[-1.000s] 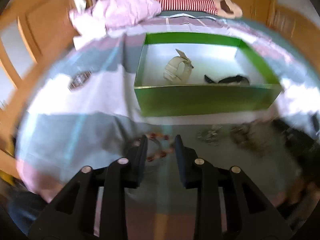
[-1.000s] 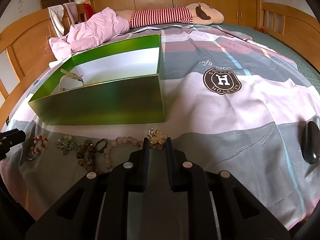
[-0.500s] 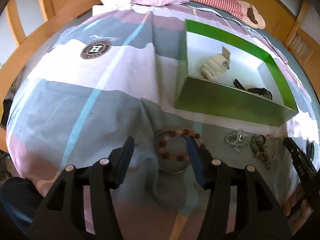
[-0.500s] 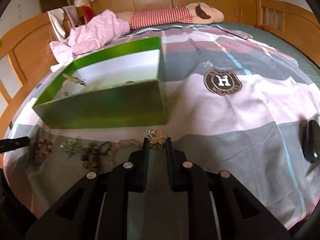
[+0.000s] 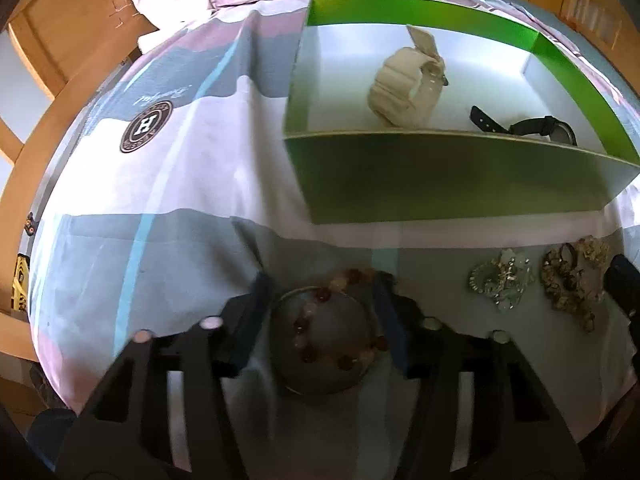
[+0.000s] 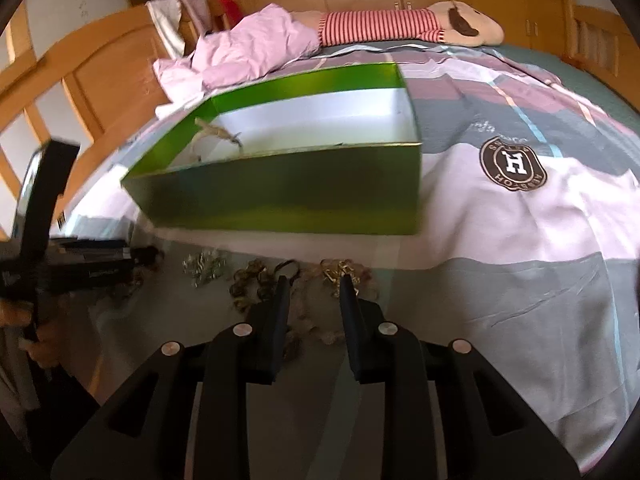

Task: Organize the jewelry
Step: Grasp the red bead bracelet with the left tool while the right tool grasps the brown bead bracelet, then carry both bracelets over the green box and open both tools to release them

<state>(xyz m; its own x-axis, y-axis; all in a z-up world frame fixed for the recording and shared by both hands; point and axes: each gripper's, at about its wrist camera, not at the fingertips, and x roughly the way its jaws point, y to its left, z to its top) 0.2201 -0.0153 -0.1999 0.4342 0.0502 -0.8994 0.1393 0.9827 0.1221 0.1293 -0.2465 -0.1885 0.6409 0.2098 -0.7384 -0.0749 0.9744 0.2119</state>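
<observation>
the left claw (image 5: 322,294), spread wide, straddles the beaded bracelet (image 5: 334,320) lying flat on the bed; the green box (image 5: 460,184) sits straight ahead. the right claw (image 6: 312,292) is spread over the gold pieces (image 6: 340,272).

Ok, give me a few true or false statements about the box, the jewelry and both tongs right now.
1. The green box holds two watches. True: a cream watch and a black watch.
2. The left tongs are shut. False: open, straddling the bead bracelet.
3. The bead bracelet lies inside the box. False: on the bedspread, in front of it.
4. The right tongs are open. True.
5. The box has a lid on. False: it is open-topped.
</observation>
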